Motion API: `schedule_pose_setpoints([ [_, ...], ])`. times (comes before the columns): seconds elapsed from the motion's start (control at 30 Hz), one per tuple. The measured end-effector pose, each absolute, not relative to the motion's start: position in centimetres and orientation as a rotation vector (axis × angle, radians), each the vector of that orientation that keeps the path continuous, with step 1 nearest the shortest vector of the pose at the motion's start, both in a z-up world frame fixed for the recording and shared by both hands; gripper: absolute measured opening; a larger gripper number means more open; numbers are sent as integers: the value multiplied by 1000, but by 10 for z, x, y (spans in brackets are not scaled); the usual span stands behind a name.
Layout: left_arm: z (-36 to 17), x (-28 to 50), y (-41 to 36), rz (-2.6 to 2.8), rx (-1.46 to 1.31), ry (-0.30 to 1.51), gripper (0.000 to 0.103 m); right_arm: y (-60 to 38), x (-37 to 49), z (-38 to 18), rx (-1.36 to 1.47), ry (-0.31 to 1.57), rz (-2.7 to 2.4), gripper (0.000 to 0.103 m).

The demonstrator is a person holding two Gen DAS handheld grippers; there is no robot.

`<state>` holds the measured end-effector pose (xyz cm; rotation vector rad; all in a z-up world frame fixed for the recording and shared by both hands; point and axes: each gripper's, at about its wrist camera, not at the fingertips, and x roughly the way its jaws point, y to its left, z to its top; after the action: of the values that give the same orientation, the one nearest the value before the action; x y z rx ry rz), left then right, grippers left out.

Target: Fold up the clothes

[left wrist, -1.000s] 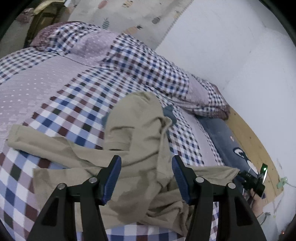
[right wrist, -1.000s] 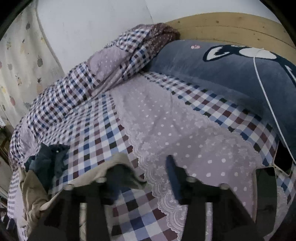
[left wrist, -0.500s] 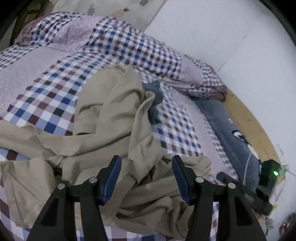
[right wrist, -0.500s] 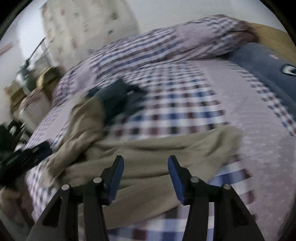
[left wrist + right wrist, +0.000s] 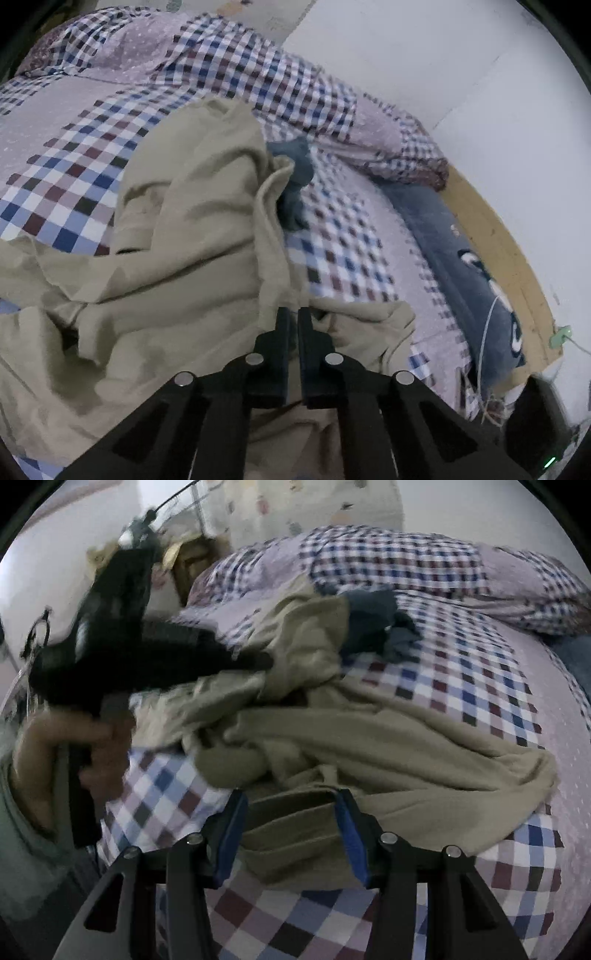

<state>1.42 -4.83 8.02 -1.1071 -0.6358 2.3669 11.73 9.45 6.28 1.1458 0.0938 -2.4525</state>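
Half a second before, the left hand-held gripper [image 5: 291, 314] had hovered with its fingers spread above the rumpled beige garment [image 5: 192, 236]; by this moment they had come together, pinched on a raised ridge of that cloth near its middle. Meanwhile the right hand-held gripper [image 5: 291, 805] had dropped close to the garment's near edge, its blue-padded fingers wide apart on either side of a flat folded band of fabric, nothing gripped yet. Both changes suggested the garment was being taken up for spreading, so folding proper had hardly begun. Beyond the grippers the beige cloth lay heaped and twisted across the checked bedspread [image 5: 74, 177], one end reaching toward a small dark blue garment [image 5: 295, 173] bunched just past it. Farther off sat the checked pillows [image 5: 258, 74], and to the right a navy cushion [image 5: 461, 258] against the wooden headboard [image 5: 498, 251].
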Motion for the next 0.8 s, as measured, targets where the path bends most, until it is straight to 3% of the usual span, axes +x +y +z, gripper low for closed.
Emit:
schedule_pose_setpoints([
  [0.07,89,17,-56,2354,-1019,-711,0,95,120,57,1176,159,-2449,47],
  [0.1,94,19,-60,2349,-971,-748,0,98,120,56,1188,168,-2450,37],
  [0.13,101,21,-65,2347,-918,-775,0,102,119,56,1212,181,-2448,21],
  [0.2,112,24,-72,2350,-825,-810,0,111,120,55,1255,213,-2439,4],
  [0.47,109,17,-66,2482,-956,-628,5,169,127,70,1328,102,-2481,6],
  [0.5,107,16,-64,2480,-979,-617,12,171,127,74,1314,77,-2491,7],
  [0.53,103,16,-62,2477,-1003,-613,26,173,127,77,1299,50,-2501,7],
  [0.63,92,17,-62,2471,-1037,-634,57,172,125,88,1236,-2,-2526,8],
  [0.8,77,11,-57,2449,-1127,-634,58,156,120,95,1171,-19,-2517,18],
])
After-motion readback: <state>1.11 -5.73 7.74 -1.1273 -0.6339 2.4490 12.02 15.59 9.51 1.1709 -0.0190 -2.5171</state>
